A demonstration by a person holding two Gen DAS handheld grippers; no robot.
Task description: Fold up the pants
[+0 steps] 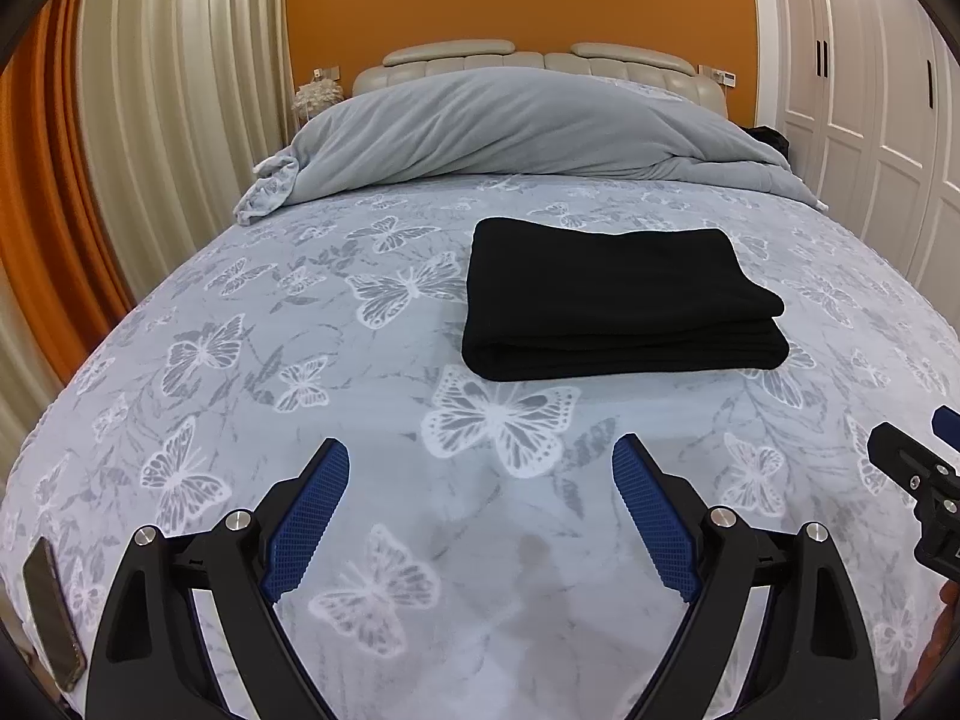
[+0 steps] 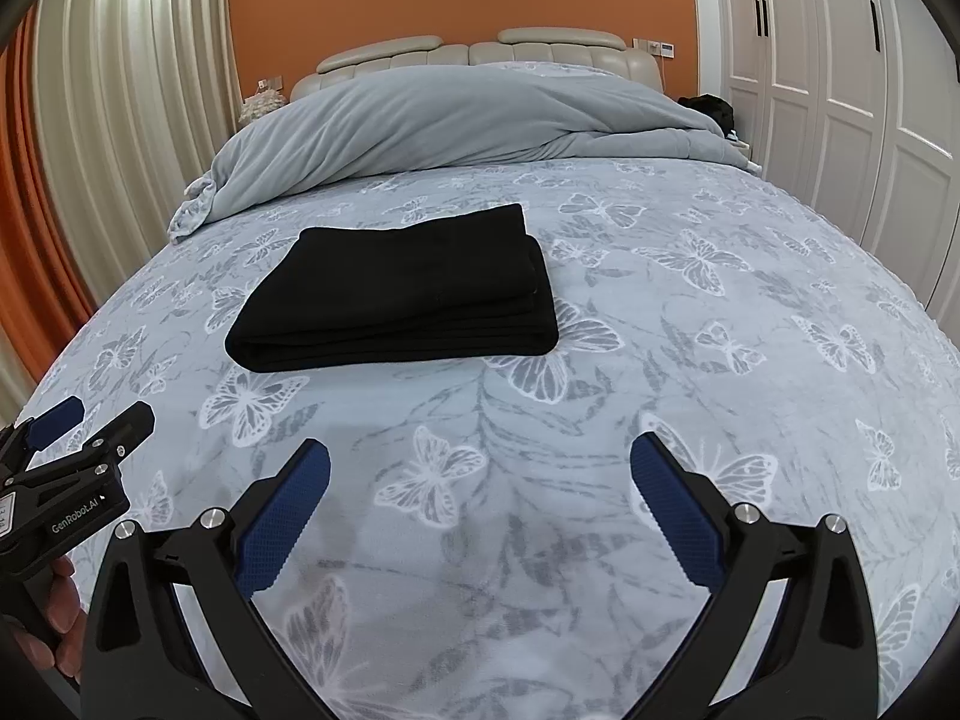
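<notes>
On the bed point(image 1: 252, 396), atop a pale blue butterfly-print sheet, the black pants point(image 1: 618, 294) lie folded into a compact layered rectangle, well apart from both tools. Left tongs point(image 1: 480, 510) hover over bare sheet with blue pads spread wide, holding nothing; right tongs point(image 2: 480, 516) are likewise wide open and empty. Behind the pants, a grey duvet point(image 1: 510, 120) is heaped against the cream headboard point(image 1: 456, 57). A phone point(image 1: 51, 618) rests at the bed's near left edge.

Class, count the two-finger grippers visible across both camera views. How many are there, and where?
2. The left gripper hovers open over the butterfly-print bedsheet; the right gripper hovers open beside it. None touches the folded black pants.
</notes>
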